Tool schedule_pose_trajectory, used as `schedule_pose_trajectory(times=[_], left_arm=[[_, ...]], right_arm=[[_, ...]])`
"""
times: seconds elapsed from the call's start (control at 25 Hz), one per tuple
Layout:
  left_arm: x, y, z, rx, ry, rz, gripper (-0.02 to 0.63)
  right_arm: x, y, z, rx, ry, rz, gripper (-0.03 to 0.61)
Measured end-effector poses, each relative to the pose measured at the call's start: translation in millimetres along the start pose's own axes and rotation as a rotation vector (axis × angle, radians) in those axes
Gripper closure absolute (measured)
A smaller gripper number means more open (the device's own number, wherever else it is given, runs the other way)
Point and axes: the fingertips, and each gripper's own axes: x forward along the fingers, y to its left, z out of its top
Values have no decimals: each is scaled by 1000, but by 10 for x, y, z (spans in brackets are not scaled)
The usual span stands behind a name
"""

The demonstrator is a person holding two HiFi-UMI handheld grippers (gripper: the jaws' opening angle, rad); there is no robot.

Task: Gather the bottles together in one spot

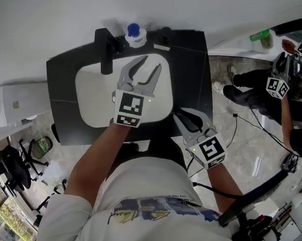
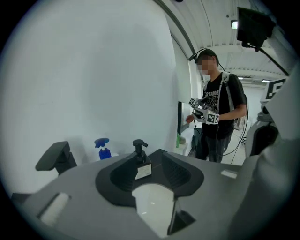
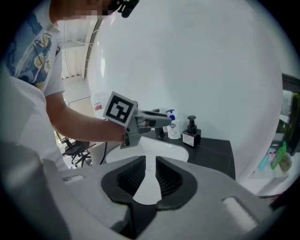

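Two bottles stand side by side at the back of the black counter (image 1: 195,69): a white one with a blue pump (image 1: 136,35) and a black pump bottle (image 1: 165,34) to its right. My left gripper (image 1: 148,66) hovers over the white sink (image 1: 91,98), pointing at them. Its jaws are apart and hold nothing. Along its jaws the black bottle (image 2: 141,161) shows some way off, apart from the pads. My right gripper (image 1: 187,117) hangs at the counter's front edge, jaws a narrow slit apart and empty. From there both bottles (image 3: 173,125) (image 3: 191,133) appear far behind the left gripper.
A black faucet (image 1: 105,51) stands left of the bottles. A green bottle (image 1: 261,35) sits on a shelf beyond the counter's right end. Another person (image 1: 275,89) with grippers stands at the right. Office chairs and cables are on the floor around me.
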Motion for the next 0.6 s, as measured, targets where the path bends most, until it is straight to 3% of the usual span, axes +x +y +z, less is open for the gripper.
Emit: schedule_pose_trajectory(times=[0.24, 0.44, 0.6], left_arm=[[-782, 141, -151, 23, 17, -35, 513], [-1099, -47, -388, 30, 67, -132, 562], [-1547, -16, -555, 9, 87, -165, 609]], right_arm=[[168, 482, 268, -60, -28, 1, 537], [162, 586, 282, -86, -27, 2, 557], [205, 865, 366, -119, -27, -3, 578]])
